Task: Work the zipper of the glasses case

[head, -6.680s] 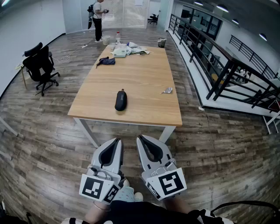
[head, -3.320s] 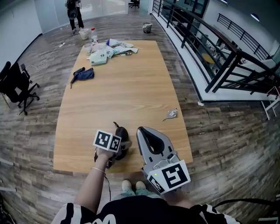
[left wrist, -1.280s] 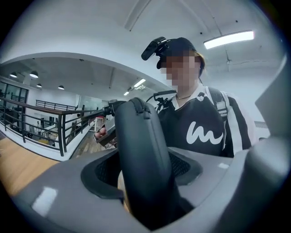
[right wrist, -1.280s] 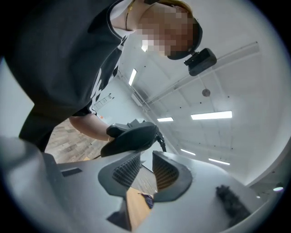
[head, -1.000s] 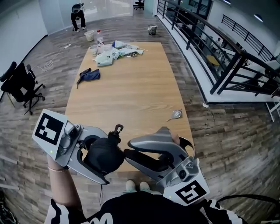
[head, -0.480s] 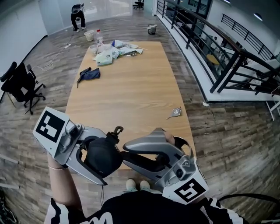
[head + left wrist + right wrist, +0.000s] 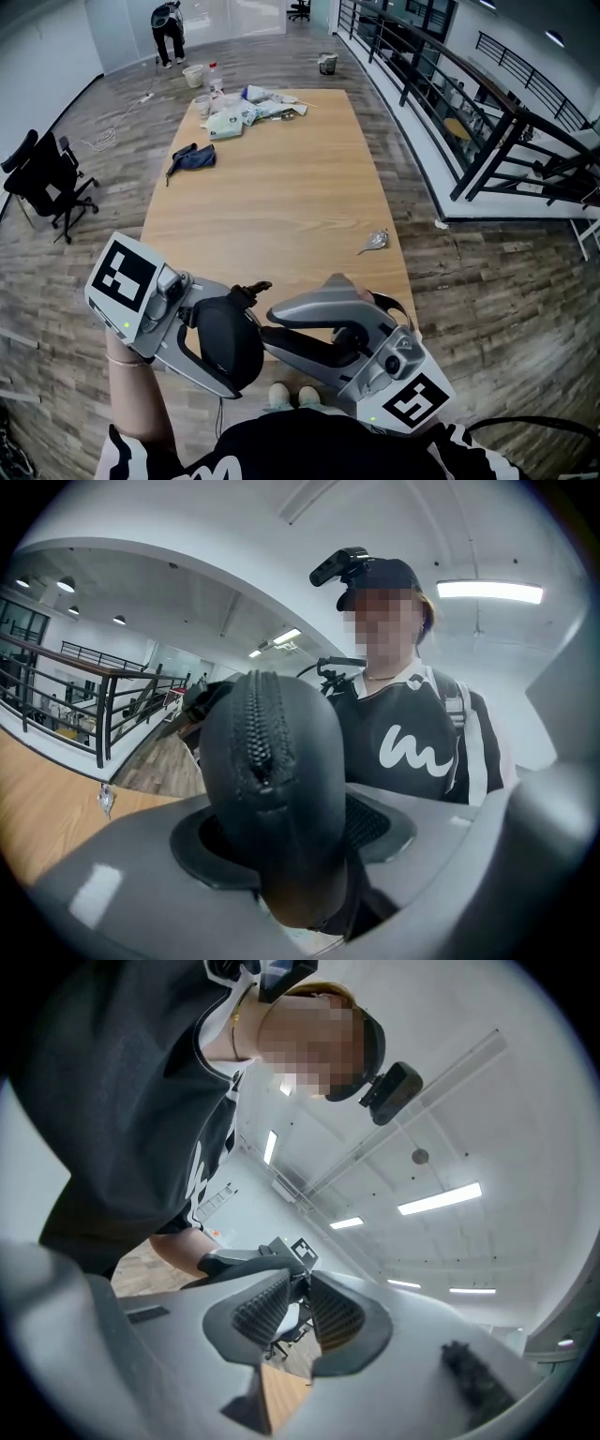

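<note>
Black and rounded, the glasses case is held off the near edge of the wooden table, clamped crosswise in the left gripper. That gripper's jaws stand wide, one pad pressed to each side of the case. In the left gripper view the case's end faces the camera and its zipper runs up the middle with the teeth meshed, so nothing inside can be seen. The pull tab sticks out from the top of the case toward the right.

The right gripper reaches in from the right, its tips just beside the case and below the tab. Its pads stand a narrow slit apart, with floor showing through and nothing seen between them.

A silvery crumpled wrapper lies at the right of the table. A dark pouch lies at the far left, and a heap of bags and papers lies at the far end. On the floor beyond stand a pale bucket and a small bin; their contents cannot be made out.
</note>
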`<control>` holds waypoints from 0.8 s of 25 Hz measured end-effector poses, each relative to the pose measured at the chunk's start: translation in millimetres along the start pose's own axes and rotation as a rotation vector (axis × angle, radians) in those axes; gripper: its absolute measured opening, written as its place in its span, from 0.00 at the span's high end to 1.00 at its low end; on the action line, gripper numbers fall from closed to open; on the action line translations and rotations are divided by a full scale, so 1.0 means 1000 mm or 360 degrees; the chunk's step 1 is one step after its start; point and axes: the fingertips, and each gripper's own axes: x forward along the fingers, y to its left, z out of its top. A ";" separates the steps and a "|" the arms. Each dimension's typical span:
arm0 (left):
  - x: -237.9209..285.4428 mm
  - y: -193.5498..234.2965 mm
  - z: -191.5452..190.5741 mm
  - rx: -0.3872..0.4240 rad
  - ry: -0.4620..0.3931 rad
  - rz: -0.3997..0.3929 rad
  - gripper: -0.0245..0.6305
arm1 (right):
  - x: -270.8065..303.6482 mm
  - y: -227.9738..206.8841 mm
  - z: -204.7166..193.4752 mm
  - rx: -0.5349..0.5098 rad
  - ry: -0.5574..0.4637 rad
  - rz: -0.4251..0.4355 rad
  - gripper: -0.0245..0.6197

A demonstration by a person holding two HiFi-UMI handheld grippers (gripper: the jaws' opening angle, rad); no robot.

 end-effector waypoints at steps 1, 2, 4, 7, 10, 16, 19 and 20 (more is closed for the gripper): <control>0.001 -0.001 0.000 0.0005 0.0010 -0.0002 0.55 | 0.000 0.000 -0.001 0.0009 0.0005 0.0001 0.85; 0.002 -0.001 -0.001 0.0009 0.0023 0.0003 0.56 | 0.000 0.000 -0.002 0.0029 0.0003 0.0005 0.85; 0.004 0.000 -0.004 0.0005 0.0057 0.0027 0.56 | -0.002 0.000 -0.003 0.0110 -0.0034 0.0011 0.85; 0.009 0.003 -0.007 0.0005 0.0086 0.0049 0.56 | -0.006 0.000 -0.004 0.0218 -0.0085 0.0032 0.85; 0.013 0.004 -0.007 0.0029 0.0106 0.0061 0.56 | -0.007 0.004 -0.007 0.0252 -0.0064 0.0125 0.92; 0.014 0.001 -0.005 0.0086 0.0151 0.0053 0.56 | -0.003 0.003 -0.007 0.0287 -0.0080 0.0218 0.93; 0.014 -0.001 -0.007 0.0080 0.0162 0.0028 0.56 | -0.003 0.007 -0.007 0.0261 -0.0062 0.0311 0.93; 0.014 -0.001 -0.008 0.0079 0.0169 0.0015 0.56 | -0.004 0.008 -0.008 0.0245 -0.0048 0.0358 0.93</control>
